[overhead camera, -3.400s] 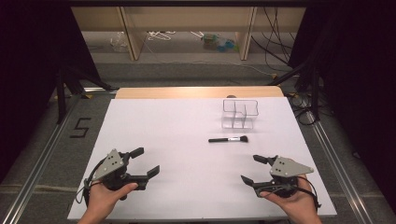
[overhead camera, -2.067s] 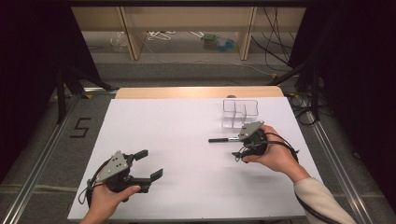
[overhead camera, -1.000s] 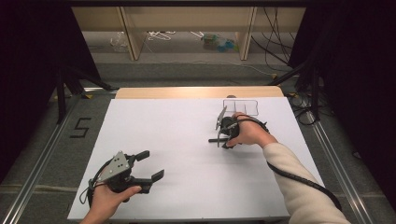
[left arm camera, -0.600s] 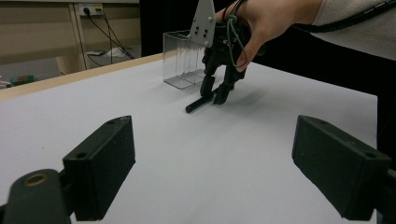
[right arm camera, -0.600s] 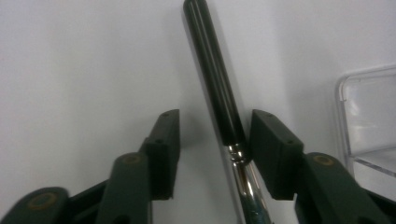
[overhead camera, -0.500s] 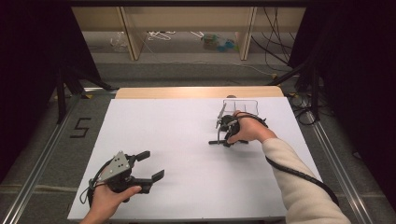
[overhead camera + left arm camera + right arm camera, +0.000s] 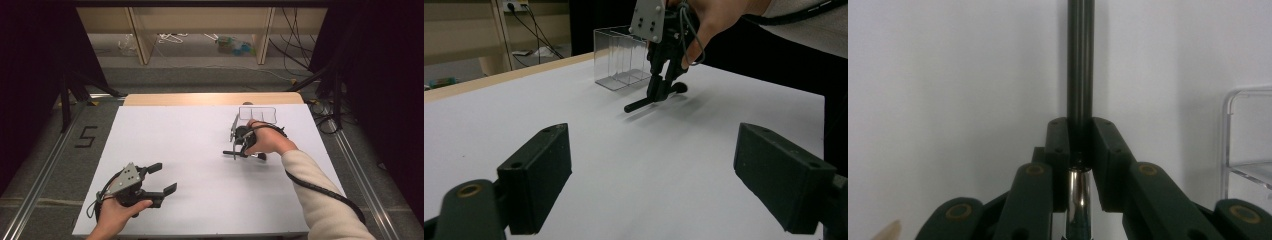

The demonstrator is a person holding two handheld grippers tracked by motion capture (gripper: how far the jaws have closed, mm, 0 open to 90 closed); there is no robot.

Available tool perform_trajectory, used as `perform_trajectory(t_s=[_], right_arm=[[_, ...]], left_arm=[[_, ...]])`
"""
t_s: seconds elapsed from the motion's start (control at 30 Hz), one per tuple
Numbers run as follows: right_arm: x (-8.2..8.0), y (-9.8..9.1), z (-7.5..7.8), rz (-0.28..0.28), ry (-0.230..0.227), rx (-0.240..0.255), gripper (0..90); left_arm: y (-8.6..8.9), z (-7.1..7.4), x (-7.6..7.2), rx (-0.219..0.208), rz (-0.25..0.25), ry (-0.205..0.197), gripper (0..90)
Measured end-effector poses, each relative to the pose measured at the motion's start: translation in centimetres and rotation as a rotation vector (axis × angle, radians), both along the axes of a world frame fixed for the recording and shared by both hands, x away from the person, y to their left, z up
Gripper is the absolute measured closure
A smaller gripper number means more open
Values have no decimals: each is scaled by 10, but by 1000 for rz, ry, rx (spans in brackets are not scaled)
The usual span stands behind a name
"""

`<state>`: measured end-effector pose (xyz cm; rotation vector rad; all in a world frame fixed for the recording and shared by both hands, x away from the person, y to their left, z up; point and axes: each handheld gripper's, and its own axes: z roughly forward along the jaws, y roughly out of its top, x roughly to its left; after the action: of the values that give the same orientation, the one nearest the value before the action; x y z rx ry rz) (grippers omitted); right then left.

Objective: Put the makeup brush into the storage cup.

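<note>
One brush (image 7: 244,153) in the clamped right hand-held gripper (image 7: 235,150); left hand-held gripper (image 7: 161,179) wide, empty.

Lab-style recording bay, white-covered table (image 7: 200,145), black curtains (image 7: 35,65) (both sides), loose floor cables (image 7: 295,40), floor rails (image 7: 45,165)

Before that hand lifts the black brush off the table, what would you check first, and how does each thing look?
1. Right gripper closed on the brush: ok; its jaws have just closed, handle between them.
2. Handle centred in the grip: ok in the right gripper view.
3. Brush free of the table: cannot tell; its handle tip looks low over the sheet.
4. Clear organizer upright and open on top: ok.
5. Path to the organizer unblocked: ok; it stands just beyond the hand.
6. Left gripper out of the way: ok; open, at the near edge.
</note>
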<state>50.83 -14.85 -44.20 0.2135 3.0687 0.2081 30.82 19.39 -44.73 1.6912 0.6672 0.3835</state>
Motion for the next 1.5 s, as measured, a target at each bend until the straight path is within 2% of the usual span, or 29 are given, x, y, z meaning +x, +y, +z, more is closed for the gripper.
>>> perform_trajectory(t_s=[0.07, 0.1, 0.2, 0.3, 0.5, 0.8, 0.87, 0.93, 1.0, 1.03, 1.07, 1.17, 1.2, 1.23, 1.27, 1.33, 1.37, 1.43, 1.47, 1.5], right_arm=[[-4, 0, 4, 14, -8, 4, 792], [-6, -1, 7, 17, 0, 4, 792], [-14, -3, 11, 26, -15, 6, 792], [-20, -5, 15, 55, -15, 13, 792], [-39, -10, 24, 67, 15, 18, 792], [-65, -13, 33, 113, 10, 25, 792], [-69, -13, 34, 96, 17, 21, 792], [-76, -12, 37, 122, -2, 27, 792], [-79, -12, 38, 122, -5, 23, 792], [-83, -11, 39, 127, -16, 6, 792], [-84, -10, 39, 156, -25, 13, 792], [-93, -7, 39, 148, -19, 3, 792], [-95, -6, 38, 164, -16, -1, 792], [-99, -5, 38, 138, -5, -17, 792], [-100, -4, 37, 163, -11, -9, 792], [-105, -1, 37, 156, -9, -5, 792], [-104, -1, 37, 181, -22, -13, 792], [-107, 2, 39, 183, -17, -19, 792], [-109, 3, 41, 169, -14, -35, 792], [-112, 4, 41, 147, 5, -23, 792]], left_arm=[[0, 0, 0, 10, -10, -9, 150], [-2, -1, 0, -5, -11, 0, 151], [-2, 0, 0, 26, -23, -15, 151], [-3, 0, -1, 29, -21, -11, 151], [-6, -1, -2, 45, -36, -5, 151], [-8, -2, -2, 41, -47, -7, 151], [-8, -2, -2, 50, -43, -5, 151], [-8, -2, -2, 55, -47, -12, 151], [-8, -2, -2, 63, -52, -22, 151], [-9, -2, -2, 47, -59, -28, 151], [-10, -2, -2, 49, -57, -33, 151], [-10, -2, -2, 51, -61, -37, 153], [-10, -2, -2, 58, -65, -42, 153], [-10, -2, -2, 60, -66, -44, 154], [-11, -2, -3, 66, -67, -43, 154], [-13, -2, -4, 62, -77, -40, 154], [-14, -2, -4, 61, -84, -41, 156], [-15, -1, -4, 63, -91, -46, 158], [-16, -1, -4, 65, -95, -49, 158], [-16, -1, -4, 65, -95, -49, 161]])
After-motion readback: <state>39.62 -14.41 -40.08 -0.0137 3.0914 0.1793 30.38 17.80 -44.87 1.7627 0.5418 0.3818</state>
